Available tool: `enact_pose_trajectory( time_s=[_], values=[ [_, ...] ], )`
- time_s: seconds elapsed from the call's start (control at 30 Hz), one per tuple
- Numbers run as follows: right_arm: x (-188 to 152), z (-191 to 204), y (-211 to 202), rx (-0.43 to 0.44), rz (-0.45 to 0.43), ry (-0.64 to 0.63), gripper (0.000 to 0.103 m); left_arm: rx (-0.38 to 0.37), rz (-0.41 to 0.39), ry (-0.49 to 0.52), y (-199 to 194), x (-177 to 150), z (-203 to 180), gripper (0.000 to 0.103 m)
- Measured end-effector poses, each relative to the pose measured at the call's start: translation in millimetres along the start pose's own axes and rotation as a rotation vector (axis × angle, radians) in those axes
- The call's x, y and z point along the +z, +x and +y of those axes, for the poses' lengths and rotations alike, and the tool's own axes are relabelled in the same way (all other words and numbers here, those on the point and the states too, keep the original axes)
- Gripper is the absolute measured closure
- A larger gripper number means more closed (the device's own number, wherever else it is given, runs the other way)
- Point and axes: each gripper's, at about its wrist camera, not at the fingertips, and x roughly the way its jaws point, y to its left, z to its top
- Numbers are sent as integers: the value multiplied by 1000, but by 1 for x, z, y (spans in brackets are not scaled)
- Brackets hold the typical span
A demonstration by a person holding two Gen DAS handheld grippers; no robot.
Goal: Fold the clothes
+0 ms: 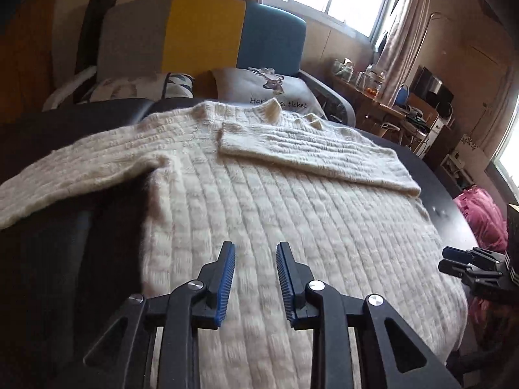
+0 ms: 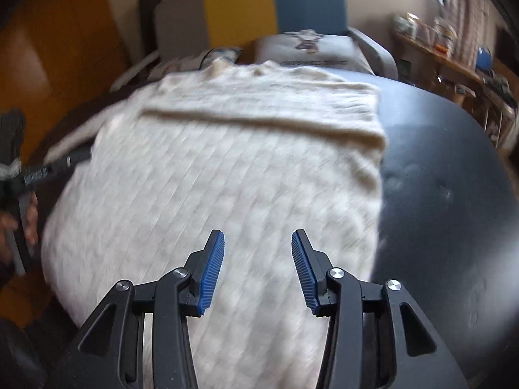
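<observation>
Cream ribbed knit — a sweater (image 1: 259, 201) — lies flat on the dark round table (image 1: 454, 217), its collar toward twelve o'clock, nearest the pillows (image 1: 275, 89) and the grey, yellow and blue headboard (image 1: 204, 35).

One step looks done: in the left wrist view the sleeve at about two o'clock (image 1: 311, 152) is already folded across the chest, its cuff ending near the middle of the garment. The other sleeve (image 1: 74, 171) lies stretched out toward nine o'clock, hanging partly past the body onto the table, not yet folded.

Neither tool holds anything. The left gripper (image 1: 256, 249) hovers over the lower body of the sweater with its blue pads (image 1: 228, 278) parted and only air between them. The right gripper (image 2: 258, 236) is likewise parted and empty above the hem area; from the left wrist view it shows at four o'clock, off the table's edge.

By my reading the fold is at an early stage — the nine o'clock sleeve has to come in, then the body must be doubled up from the hem toward the collar.
</observation>
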Motion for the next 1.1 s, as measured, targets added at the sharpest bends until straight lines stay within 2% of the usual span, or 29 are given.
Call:
enact_pose_trajectory(
  time_s=[0.13,0.27,0.4,0.6,0.8,0.9,1.0,1.1],
  values=[
    [-22,13,7,-30,12,9,56,20,11,-10,-11,-25,-4,76],
    [-34,12,5,-46,-15,27,53,49,39,-9,-10,-52,-3,76],
    [-41,16,3,-74,-33,-8,53,44,-28,21,-17,-68,1,76],
    [-36,19,2,-80,-5,-10,52,16,-10,-28,-23,-61,16,76],
    [6,41,12,-28,-44,-62,49,70,22,2,-20,-53,8,76],
    [22,57,38,-38,-9,-93,45,83,15,23,-18,-56,5,76],
    [22,63,54,-45,23,-91,44,48,9,1,-23,-46,8,76],
    [35,62,48,-9,-10,-91,44,1,-52,-46,-27,-19,17,76]
  ],
)
